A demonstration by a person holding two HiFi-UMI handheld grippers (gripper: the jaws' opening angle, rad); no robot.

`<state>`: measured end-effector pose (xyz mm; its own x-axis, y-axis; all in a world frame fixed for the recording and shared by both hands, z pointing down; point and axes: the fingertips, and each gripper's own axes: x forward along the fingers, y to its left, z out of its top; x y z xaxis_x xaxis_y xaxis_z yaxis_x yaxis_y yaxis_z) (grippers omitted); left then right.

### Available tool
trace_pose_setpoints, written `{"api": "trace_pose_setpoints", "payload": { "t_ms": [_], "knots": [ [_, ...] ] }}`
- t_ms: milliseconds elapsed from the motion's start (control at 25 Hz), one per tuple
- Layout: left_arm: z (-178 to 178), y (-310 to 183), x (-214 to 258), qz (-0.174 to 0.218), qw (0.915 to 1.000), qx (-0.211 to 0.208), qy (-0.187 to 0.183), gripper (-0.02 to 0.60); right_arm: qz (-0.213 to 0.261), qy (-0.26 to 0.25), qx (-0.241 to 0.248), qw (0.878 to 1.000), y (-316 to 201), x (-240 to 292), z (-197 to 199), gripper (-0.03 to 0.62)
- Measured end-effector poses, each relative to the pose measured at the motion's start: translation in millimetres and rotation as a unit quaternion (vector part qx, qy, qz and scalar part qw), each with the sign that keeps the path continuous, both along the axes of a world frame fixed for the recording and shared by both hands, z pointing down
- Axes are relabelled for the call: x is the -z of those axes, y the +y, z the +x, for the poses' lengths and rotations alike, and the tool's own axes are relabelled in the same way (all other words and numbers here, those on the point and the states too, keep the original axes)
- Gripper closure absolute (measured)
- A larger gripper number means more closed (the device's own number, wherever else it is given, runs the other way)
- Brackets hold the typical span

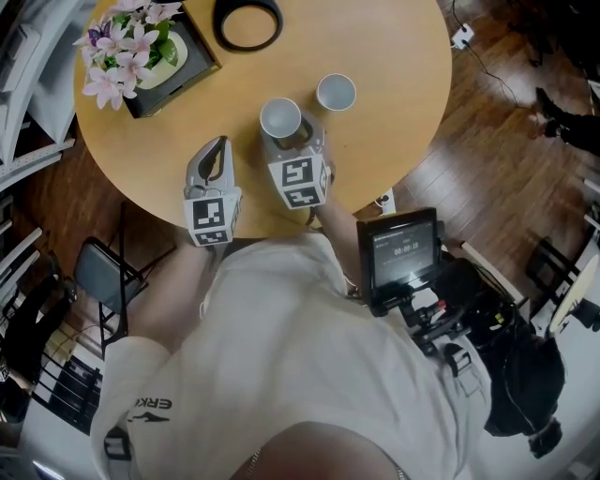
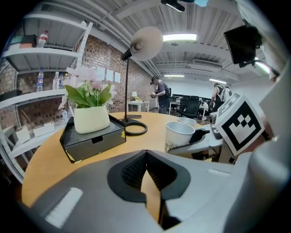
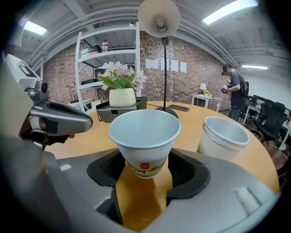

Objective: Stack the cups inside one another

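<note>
A white paper cup (image 1: pixel 280 117) (image 3: pixel 144 136) stands upright on the round wooden table (image 1: pixel 394 112). My right gripper (image 1: pixel 292 139) (image 3: pixel 144 170) is open around its base, a jaw on each side and the pads just off its wall. To the right and a little farther off stands a second white cup (image 1: pixel 336 92) (image 3: pixel 222 136), whose rim looks doubled. My left gripper (image 1: pixel 217 148) (image 2: pixel 145 157) rests to the left of the near cup (image 2: pixel 179 134), shut with nothing in it. The left gripper view also shows the right gripper (image 2: pixel 204 136) reaching round that cup.
A black tray (image 1: pixel 192 75) holding a pot of pink flowers (image 1: pixel 127 47) sits at the table's far left. A lamp's black ring base (image 1: pixel 247 23) lies at the far middle. The table's near edge runs just below both grippers. A person (image 3: pixel 234 91) stands far off.
</note>
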<state>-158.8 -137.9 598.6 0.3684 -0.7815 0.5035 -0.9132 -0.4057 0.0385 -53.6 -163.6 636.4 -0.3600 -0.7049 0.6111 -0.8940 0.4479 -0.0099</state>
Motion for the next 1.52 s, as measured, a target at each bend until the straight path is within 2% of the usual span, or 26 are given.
{"api": "trace_pose_setpoints", "payload": {
  "t_ms": [280, 480, 800, 1200, 1520],
  "knots": [
    [13.3, 4.4, 35.3, 0.034, 0.999, -0.023, 0.019, 0.58, 0.057, -0.006, -0.021, 0.998, 10.2, 62.6, 6.9, 0.284],
    [30.4, 11.4, 73.3, 0.072, 0.9956, -0.046, 0.039, 0.58, 0.108, -0.007, -0.056, 0.993, 20.8, 123.2, 31.7, 0.284],
    [61.3, 0.7, 140.7, 0.156, 0.9819, -0.076, 0.076, 0.58, 0.179, -0.001, -0.112, 0.977, 28.9, 194.2, 75.1, 0.284],
    [88.9, 4.9, 200.0, 0.212, 0.9666, -0.098, 0.106, 0.58, 0.218, 0.003, -0.143, 0.965, 51.8, 246.6, 103.4, 0.284],
    [104.7, 15.2, 222.9, 0.226, 0.9587, -0.121, 0.124, 0.58, 0.223, 0.013, -0.168, 0.96, 68.4, 263.6, 117.4, 0.284]
  ]
}}
